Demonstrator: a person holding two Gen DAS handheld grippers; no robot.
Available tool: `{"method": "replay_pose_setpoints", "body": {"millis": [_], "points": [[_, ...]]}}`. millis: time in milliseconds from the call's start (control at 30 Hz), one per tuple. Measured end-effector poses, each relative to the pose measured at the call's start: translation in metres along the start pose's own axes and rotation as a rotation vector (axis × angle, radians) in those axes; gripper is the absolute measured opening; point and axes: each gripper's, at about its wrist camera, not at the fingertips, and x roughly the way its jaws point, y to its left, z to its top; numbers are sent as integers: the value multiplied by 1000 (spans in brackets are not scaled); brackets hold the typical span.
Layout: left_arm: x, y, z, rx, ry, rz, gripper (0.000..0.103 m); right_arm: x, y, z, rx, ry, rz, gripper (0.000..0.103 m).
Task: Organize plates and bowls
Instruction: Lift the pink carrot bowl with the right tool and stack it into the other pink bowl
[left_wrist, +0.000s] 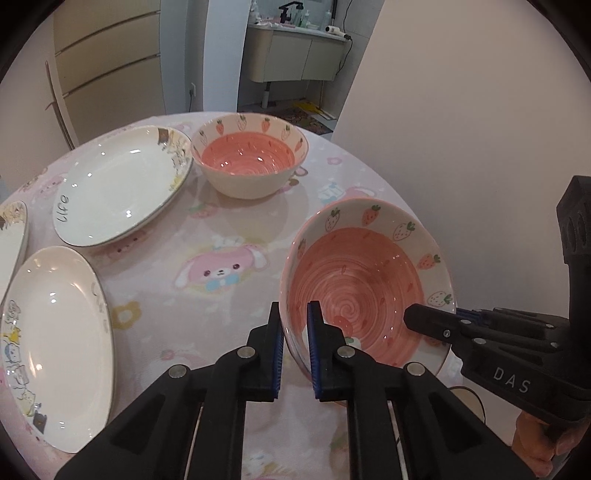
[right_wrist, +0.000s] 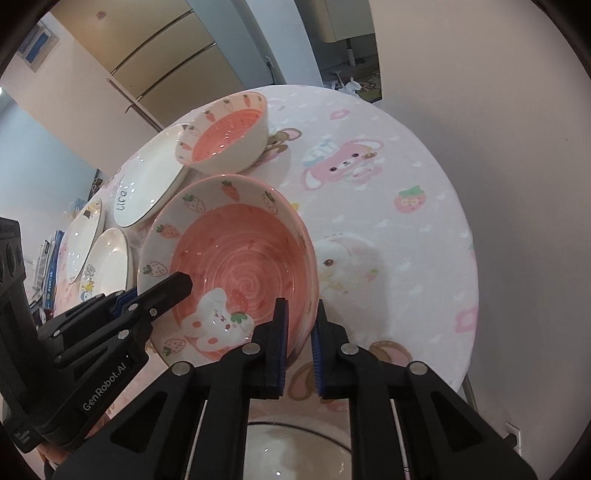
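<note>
A pink strawberry bowl (left_wrist: 362, 280) is held tilted above the round table, gripped on both sides of its rim. My left gripper (left_wrist: 295, 314) is shut on its left rim; it also shows in the right wrist view (right_wrist: 173, 288). My right gripper (right_wrist: 301, 314) is shut on the bowl's (right_wrist: 240, 258) right rim; it also shows in the left wrist view (left_wrist: 417, 317). A second pink bowl (left_wrist: 251, 155) with carrot rim stands at the far side of the table, also seen in the right wrist view (right_wrist: 225, 136).
Three white plates lie on the left: one lettered "life" (left_wrist: 118, 192), one near me (left_wrist: 55, 339), one cut off at the left edge (left_wrist: 11, 236). The pink cartoon tablecloth (left_wrist: 207, 266) covers the table. A wall is close on the right.
</note>
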Motion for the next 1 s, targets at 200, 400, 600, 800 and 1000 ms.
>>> {"method": "replay_pose_setpoints", "body": {"millis": [200,400,600,800,1000], "points": [[-13,13,-1,-6,-20,11,13,-1,17,4,-27,-5,4,11],[-5,26,-1,-31,9,2,13,13,23,8,-24,19,3,11],[-17,28,18,-27,-52,3,13,-1,29,25,-23,-38,13,11],[-35,33,48,-42,-121,-3,13,-23,41,58,-39,-119,31,11],[-39,41,79,-51,-191,20,13,-20,55,94,-57,-161,10,11]]}}
